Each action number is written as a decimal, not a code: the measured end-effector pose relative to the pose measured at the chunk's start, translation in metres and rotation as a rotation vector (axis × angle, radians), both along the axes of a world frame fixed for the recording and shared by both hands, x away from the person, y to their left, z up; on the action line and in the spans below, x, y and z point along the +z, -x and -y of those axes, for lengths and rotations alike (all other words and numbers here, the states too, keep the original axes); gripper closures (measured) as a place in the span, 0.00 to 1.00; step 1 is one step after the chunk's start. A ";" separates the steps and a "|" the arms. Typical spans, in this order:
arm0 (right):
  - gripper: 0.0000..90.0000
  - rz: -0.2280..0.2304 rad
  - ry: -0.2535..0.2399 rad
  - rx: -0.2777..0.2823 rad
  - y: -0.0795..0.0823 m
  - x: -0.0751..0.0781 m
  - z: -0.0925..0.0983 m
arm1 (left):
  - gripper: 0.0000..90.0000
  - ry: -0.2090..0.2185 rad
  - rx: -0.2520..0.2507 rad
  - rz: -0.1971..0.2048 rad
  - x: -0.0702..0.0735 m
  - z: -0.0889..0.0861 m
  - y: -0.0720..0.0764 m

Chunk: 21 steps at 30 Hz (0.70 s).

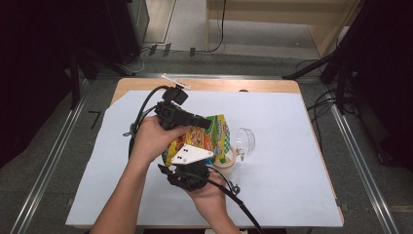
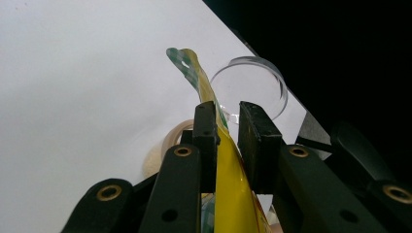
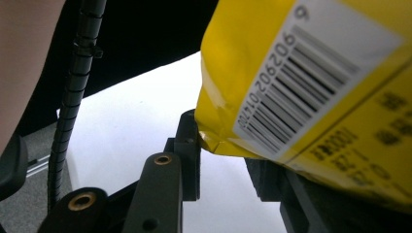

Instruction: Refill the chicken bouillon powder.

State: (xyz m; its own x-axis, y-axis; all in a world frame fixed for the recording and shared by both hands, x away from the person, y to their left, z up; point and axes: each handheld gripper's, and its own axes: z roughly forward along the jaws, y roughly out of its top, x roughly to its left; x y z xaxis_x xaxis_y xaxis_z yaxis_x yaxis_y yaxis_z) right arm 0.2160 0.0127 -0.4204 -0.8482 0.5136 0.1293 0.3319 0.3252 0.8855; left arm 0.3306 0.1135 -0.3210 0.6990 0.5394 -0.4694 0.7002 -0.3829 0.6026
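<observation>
A yellow, green and orange snack bag (image 1: 219, 134) is held up over the middle of the white-covered table between both hands. My left gripper (image 1: 207, 123) comes from the left onto the bag's top. In the left gripper view the bag's thin edge (image 2: 228, 194) runs between my left gripper's (image 2: 227, 111) jaws, which are shut on it. My right gripper (image 1: 195, 163), under its white plate, meets the bag from below. In the right gripper view the bag's barcode corner (image 3: 316, 73) sits between my right gripper's (image 3: 226, 145) jaws and hides the right jaw.
A clear glass cup (image 1: 246, 140) lies on its side just right of the bag, seen past the jaws as the cup (image 2: 252, 82). A beige tape roll (image 1: 228, 163) rests under the bag. The white sheet (image 1: 282, 185) covers a wooden table (image 1: 219, 85).
</observation>
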 end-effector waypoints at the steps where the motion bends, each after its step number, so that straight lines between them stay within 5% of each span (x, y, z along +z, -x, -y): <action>1: 0.78 -0.003 0.000 -0.003 -0.001 0.000 0.000 | 0.86 0.006 0.002 0.002 0.000 0.000 0.000; 21: 0.78 -0.028 -0.010 -0.023 -0.009 0.000 0.004 | 0.87 0.009 -0.019 -0.018 -0.003 0.008 -0.014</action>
